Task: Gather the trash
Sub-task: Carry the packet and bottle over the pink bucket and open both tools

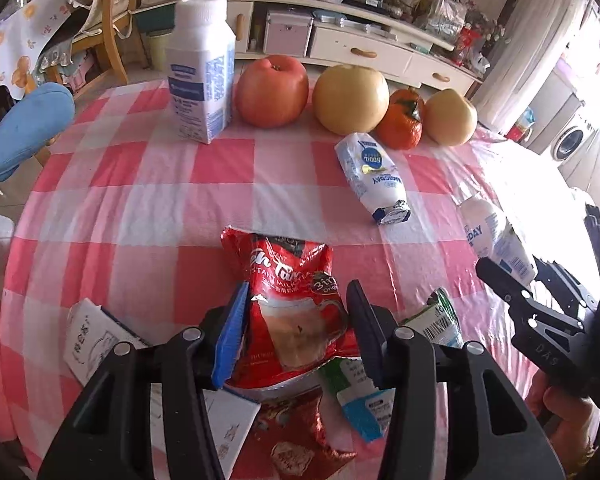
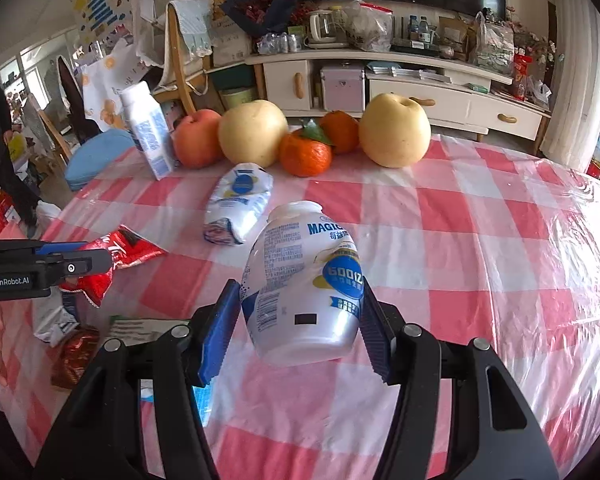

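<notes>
My left gripper [image 1: 296, 320] is shut on a red milk-tea packet [image 1: 292, 304] and holds it over the pink checked table; it also shows in the right wrist view [image 2: 112, 256]. My right gripper [image 2: 300, 320] is shut on a white yogurt bottle [image 2: 304, 284], lifted and tilted; the bottle shows at the right of the left wrist view [image 1: 496, 240]. A second, crushed yogurt bottle [image 1: 372, 176] lies on its side on the cloth, also in the right wrist view [image 2: 236, 204]. More wrappers [image 1: 364, 392] and a paper box [image 1: 96, 336] lie under the left gripper.
A tall white milk carton [image 1: 200, 72] stands at the back left. An apple [image 1: 272, 92], two pears [image 1: 350, 98] and tangerines [image 1: 402, 120] line the far side. A blue-cushioned chair [image 1: 28, 128] stands left of the table. A white cabinet [image 2: 420, 96] is behind.
</notes>
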Tool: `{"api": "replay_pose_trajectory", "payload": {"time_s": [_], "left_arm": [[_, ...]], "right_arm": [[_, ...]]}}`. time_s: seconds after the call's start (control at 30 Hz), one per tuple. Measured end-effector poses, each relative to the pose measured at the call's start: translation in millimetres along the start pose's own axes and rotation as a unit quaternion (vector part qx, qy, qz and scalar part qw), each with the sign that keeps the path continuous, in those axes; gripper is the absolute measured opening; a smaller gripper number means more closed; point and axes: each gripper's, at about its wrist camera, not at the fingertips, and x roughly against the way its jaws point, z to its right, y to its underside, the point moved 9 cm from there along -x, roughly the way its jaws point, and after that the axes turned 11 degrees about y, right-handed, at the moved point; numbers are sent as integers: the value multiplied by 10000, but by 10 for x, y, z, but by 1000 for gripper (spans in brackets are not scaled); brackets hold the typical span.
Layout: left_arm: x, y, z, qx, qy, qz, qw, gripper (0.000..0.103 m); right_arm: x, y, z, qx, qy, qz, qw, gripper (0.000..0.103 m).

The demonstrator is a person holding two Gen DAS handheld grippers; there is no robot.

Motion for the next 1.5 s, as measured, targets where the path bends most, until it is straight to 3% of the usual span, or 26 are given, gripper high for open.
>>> {"api": "replay_pose_trajectory", "payload": {"time_s": [0.27, 0.37, 0.4, 0.47, 0.5, 0.7, 0.77, 0.83, 0.93, 1.2, 1.5], "left_arm": [[133, 86, 28, -240, 202, -108, 9994, 43], [56, 174, -3, -416, -12, -321, 9986, 44], [22, 204, 5, -464, -15, -410, 9981, 45], [-27, 238, 13, -581, -125, -482, 9971, 63], [-54, 244, 5, -621, -197, -494, 9966, 67], [-277, 304, -79, -638, -411, -674, 9948, 70], [-302, 291, -91, -653, -438, -605, 9951, 68], [-311, 275, -97, -574, -327, -545, 9963, 57], [-310, 276, -93, -611, -307, -550, 9961, 53], [-90, 276, -72, -490, -100, -310, 9983, 51], [585, 274, -303, -305, 34, 304, 9991, 51]], "right_arm": [[202, 35, -210, 143, -67, 127, 9998, 58], [264, 65, -305, 182, -92, 150, 9997, 58], [279, 80, -331, 193, -96, 153, 9997, 58], [317, 111, -399, 223, -108, 158, 9996, 58], [329, 118, -418, 233, -113, 159, 9995, 58], [412, 133, -529, 363, -91, 223, 9991, 58], [418, 144, -540, 378, -79, 223, 9990, 58], [433, 164, -549, 383, -71, 222, 9990, 58], [439, 169, -544, 366, -70, 227, 9990, 58], [551, 167, -571, 236, -183, 279, 9992, 58], [730, 215, -747, 50, -462, 268, 9986, 58]]}}
